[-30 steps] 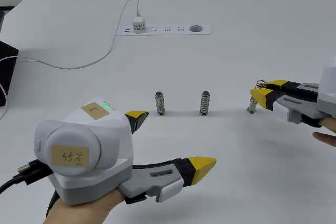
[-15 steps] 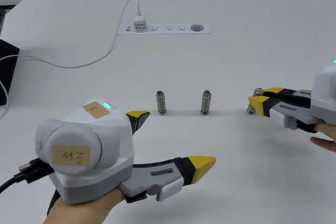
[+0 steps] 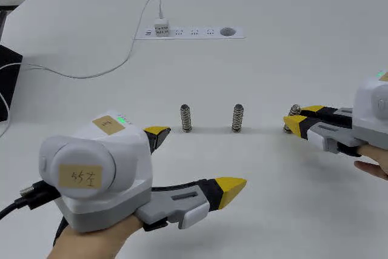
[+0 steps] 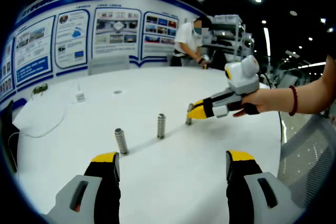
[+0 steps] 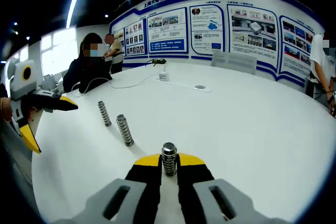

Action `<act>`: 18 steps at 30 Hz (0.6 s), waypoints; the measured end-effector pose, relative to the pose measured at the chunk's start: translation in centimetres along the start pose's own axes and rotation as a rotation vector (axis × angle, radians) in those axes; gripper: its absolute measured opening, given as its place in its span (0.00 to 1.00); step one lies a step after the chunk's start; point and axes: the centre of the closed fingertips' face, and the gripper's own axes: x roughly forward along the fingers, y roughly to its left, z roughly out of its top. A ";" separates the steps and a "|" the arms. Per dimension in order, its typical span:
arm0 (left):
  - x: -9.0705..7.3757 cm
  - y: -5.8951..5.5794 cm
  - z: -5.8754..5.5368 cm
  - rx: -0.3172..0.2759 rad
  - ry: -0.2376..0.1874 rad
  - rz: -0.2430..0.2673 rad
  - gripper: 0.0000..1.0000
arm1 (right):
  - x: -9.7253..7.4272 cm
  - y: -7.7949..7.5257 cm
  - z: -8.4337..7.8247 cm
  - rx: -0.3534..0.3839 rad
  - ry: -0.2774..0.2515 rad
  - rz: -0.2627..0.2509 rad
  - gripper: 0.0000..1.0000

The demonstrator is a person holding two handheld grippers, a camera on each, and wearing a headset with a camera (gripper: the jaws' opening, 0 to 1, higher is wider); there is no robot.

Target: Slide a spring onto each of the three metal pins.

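Pinching the third spring (image 5: 169, 157), right gripper (image 3: 294, 118), left gripper (image 4: 172, 157) wide open, white table (image 3: 273, 65), poster wall (image 5: 220, 22) behind

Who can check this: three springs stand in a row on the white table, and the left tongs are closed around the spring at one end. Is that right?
Wrong side. Three springs stand in a row on the white table, and the right tongs are closed around the end spring; the right gripper view shows it. The left tongs are open.

White left gripper (image 3: 195, 159), yellow-tipped jaws, black cable (image 3: 12, 209)
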 end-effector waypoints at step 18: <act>-0.4 1.0 0.2 0.008 0.020 0.026 0.84 | -2.7 1.1 0.6 0.035 0.019 -0.003 0.33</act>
